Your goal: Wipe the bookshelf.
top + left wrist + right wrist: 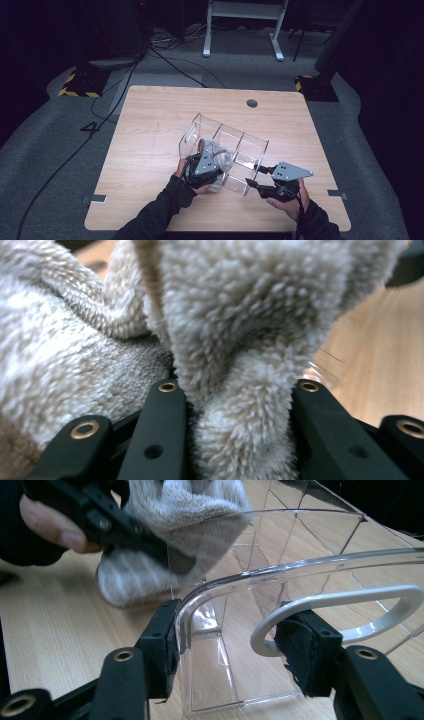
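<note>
Half the fleece sock (240,340) behind clear organizer (300,570).

The cloth (240,340) is a thick, fluffy pile fabric, cream mottled with beige, its fibres standing up rough and matt. The organiser box (280,570) is clear hard plastic, smooth and glossy, with bright glints along its bent rim and thin divider walls; its handle (350,605) is an opaque off-white plastic with a soft sheen. The surface (150,130) shows a pale wood grain with a smooth, low-gloss finish (likely a laminate). The jaws of the right tool (227,650) are matt black plastic with brass-coloured inserts, and a rough black padding lines their inner faces.
</note>
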